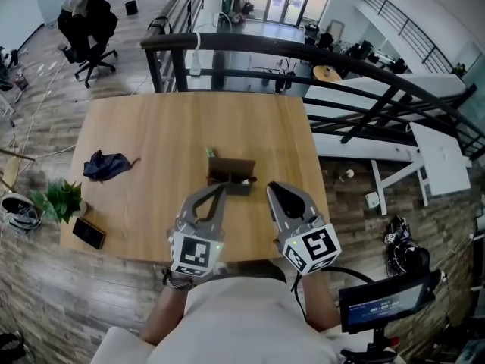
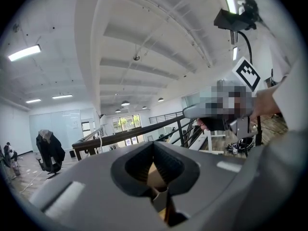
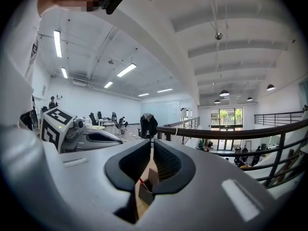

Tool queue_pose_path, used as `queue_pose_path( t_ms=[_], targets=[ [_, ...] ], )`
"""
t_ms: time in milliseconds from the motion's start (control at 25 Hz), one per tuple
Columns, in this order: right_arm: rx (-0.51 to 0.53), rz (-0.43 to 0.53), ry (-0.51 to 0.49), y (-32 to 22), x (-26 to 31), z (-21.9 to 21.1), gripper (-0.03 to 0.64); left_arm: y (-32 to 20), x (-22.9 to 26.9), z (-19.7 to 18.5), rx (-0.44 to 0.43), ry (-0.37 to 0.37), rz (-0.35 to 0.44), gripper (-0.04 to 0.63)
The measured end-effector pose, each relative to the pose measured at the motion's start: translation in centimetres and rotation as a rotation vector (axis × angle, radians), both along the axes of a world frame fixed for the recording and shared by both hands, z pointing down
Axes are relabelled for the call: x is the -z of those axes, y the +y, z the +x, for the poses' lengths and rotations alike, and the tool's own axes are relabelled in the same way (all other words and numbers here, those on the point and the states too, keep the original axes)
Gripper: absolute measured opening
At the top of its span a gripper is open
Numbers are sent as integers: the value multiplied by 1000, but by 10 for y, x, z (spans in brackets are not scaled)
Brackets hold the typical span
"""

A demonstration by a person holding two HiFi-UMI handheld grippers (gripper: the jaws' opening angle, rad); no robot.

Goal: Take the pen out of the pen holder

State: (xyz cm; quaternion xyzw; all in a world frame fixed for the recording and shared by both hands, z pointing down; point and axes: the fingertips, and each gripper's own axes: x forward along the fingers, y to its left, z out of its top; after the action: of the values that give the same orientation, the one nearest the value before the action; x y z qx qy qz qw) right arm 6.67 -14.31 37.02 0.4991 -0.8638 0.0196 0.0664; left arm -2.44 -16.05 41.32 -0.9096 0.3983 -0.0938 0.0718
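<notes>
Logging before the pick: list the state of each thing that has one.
left gripper: shut, empty.
right gripper: shut, empty.
pen holder: upright on the table.
pen: standing in the holder, not gripped.
phone: lying flat.
cloth: crumpled.

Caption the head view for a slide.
Left claw and right claw, both shut, poised close to the pen holder on a wooden table.
</notes>
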Motion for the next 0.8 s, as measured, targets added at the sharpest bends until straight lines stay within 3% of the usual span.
queue_pose_path(
  t_ms=[280,800],
  targets=[
    [56,-15,35,-28,-13,-12,32,-16,-2,-8,28,-18,-11,0],
    [199,-187,162,-73,-87,-45,66,-39,-35,-36,129,-46,-113,0]
  ],
)
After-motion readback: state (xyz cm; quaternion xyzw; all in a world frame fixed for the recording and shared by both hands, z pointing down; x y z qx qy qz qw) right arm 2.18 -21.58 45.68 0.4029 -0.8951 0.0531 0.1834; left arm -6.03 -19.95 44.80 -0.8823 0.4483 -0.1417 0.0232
